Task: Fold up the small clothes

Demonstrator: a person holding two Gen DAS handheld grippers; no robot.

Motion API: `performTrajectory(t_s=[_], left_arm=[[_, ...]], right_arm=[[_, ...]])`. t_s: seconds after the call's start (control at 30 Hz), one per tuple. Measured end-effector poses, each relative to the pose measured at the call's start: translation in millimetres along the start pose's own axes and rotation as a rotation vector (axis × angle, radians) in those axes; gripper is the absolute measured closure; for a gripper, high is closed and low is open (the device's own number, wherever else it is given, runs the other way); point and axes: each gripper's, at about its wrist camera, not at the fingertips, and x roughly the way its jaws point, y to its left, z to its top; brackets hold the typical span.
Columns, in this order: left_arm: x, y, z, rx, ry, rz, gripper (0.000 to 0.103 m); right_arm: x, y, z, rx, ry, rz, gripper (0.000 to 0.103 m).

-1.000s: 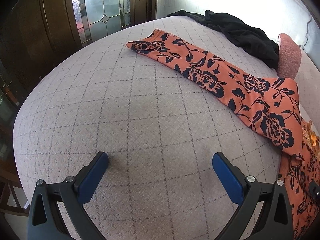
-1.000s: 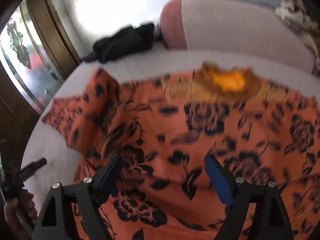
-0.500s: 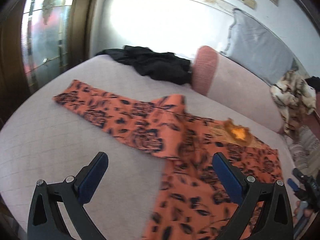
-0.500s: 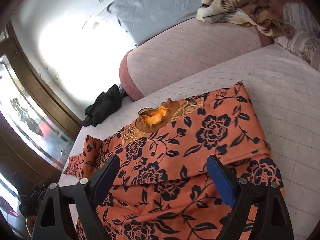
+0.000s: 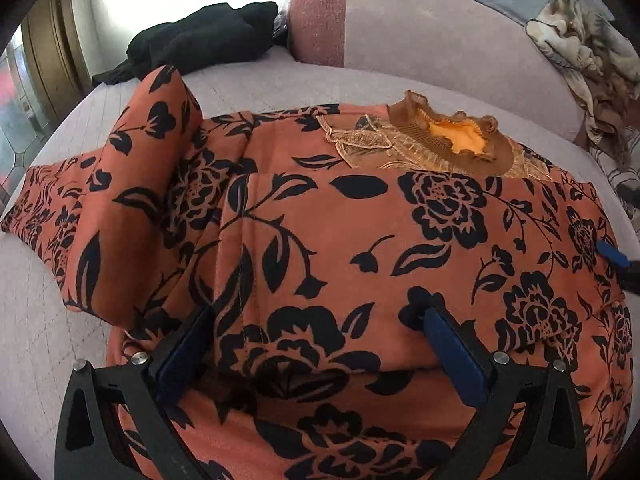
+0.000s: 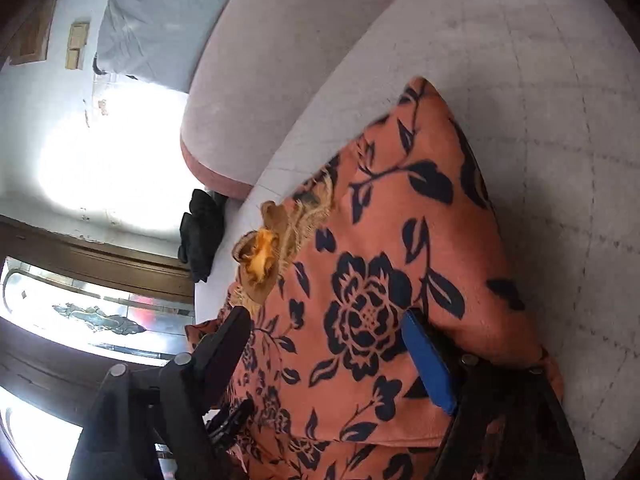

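Observation:
An orange garment with black flowers (image 5: pixel 360 220) lies spread on the quilted bedcover (image 5: pixel 36 320); its brown frilled collar (image 5: pixel 456 140) points toward the bolster. One sleeve (image 5: pixel 136 200) runs off to the left in a raised fold. My left gripper (image 5: pixel 316 312) hangs low over the garment's body, open wide, with a folded layer between its blue pads. My right gripper (image 6: pixel 324 314) is rolled on its side at the garment's (image 6: pixel 380 240) right edge. Its jaws are closing with cloth between them, and the pads do not press on it. Its blue tip (image 5: pixel 610 254) shows at the right of the left wrist view.
A black heap of clothing (image 5: pixel 200 44) lies at the far left beside a pink-ended bolster (image 5: pixel 420 28). A patterned blanket (image 5: pixel 588 52) lies crumpled at the far right. A grey pillow (image 6: pixel 160 28) leans on the wall. A wooden door with leaded glass (image 6: pixel 92 316) stands to the left.
Both grippers have swept sideways onto the garment. The left one left bare bedcover and now straddles the body. The right one rolled onto its side and reached the garment's right edge.

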Motion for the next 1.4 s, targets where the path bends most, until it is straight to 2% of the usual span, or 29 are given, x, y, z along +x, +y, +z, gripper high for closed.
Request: performTrajectory(t_s=[0.1,0.13,0.2,0.23,0.27,0.33,0.43,0.5,0.57,0.7,0.8,0.87,0.93,1.0,1.13,1.23,1.27,1.33,1.4], left_arm=[[-9.9,4.5,-3.9,-0.003,-0.035,-0.031,0.0],[-8.9,8.2,-5.4,-0.007,-0.027,-0.041,0.0],[-5.5,16.1,-6.7,-0.018,0.022,-0.063,0.0],[-12.8,19.5,-5.4,-0.017,0.019,-0.071,0.0],[-26.5,25.1,-3.6,-0.031,-0.003,-0.089,0.0],[-61.5,48.1,-2.7,-0.078,-0.101,-0.141,0.0],[-111.5,109.6,-7.7,-0.177,-0.209,-0.205,0.0],[-133.5,165.9,-14.6,-0.281,-0.271,-0.185,0.0],[-138.6,226.4,-22.5,-0.424,-0.312,-0.16,0.0],[-102.0,347.0,-33.0,-0.759,-0.273,-0.167,0.0],[-68.5,410.4,-24.5,-0.902,-0.229,-0.191,0.001],[-56.7,431.2,-17.9,-0.946,-0.224,-0.175,0.001],[-47.7,441.7,-11.1,-0.941,-0.216,-0.191,0.001],[-46.0,445.9,-1.6,-0.922,-0.221,-0.166,0.001],[-36.5,455.1,8.3,-0.962,-0.224,-0.117,0.001],[-28.9,454.9,19.1,-0.946,-0.207,-0.064,0.003],[-26.4,454.9,22.3,-0.945,-0.203,-0.048,0.007],[-22.6,459.4,25.4,-0.959,-0.196,-0.026,0.039],[-17.0,467.2,23.4,-1.008,-0.193,-0.038,0.046]], right_arm=[[-14.3,37.4,2.6,-0.085,-0.066,0.096,0.008],[-11.9,44.4,5.7,-0.097,-0.073,0.09,0.005],[4.1,37.9,14.7,-0.104,-0.083,-0.075,0.005],[16.4,21.1,18.5,-0.062,-0.05,-0.174,0.006],[23.4,8.6,18.6,-0.011,-0.017,-0.166,0.006],[3.5,27.7,12.7,-0.05,-0.09,-0.177,0.007],[-35.4,66.0,-19.5,-0.165,-0.185,-0.141,0.006],[-50.9,84.8,-53.7,-0.229,-0.183,-0.116,0.006],[-60.6,96.7,-90.5,-0.303,-0.186,-0.126,0.006],[-66.1,87.2,-155.0,-0.337,-0.152,-0.171,0.006],[-57.7,86.6,-185.2,-0.355,-0.122,-0.196,0.006],[-51.0,87.0,-194.9,-0.36,-0.111,-0.22,0.006],[-46.4,87.7,-198.8,-0.368,-0.096,-0.221,0.006],[-41.6,89.6,-199.5,-0.378,-0.102,-0.237,0.006],[-35.4,86.6,-198.7,-0.366,-0.105,-0.236,0.006],[-35.2,84.0,-197.6,-0.371,-0.114,-0.249,0.006],[-35.9,81.4,-197.1,-0.368,-0.115,-0.247,0.006],[-38.2,79.2,-195.8,-0.378,-0.122,-0.255,0.006],[-42.4,75.6,-194.0,-0.388,-0.137,-0.258,0.006]])
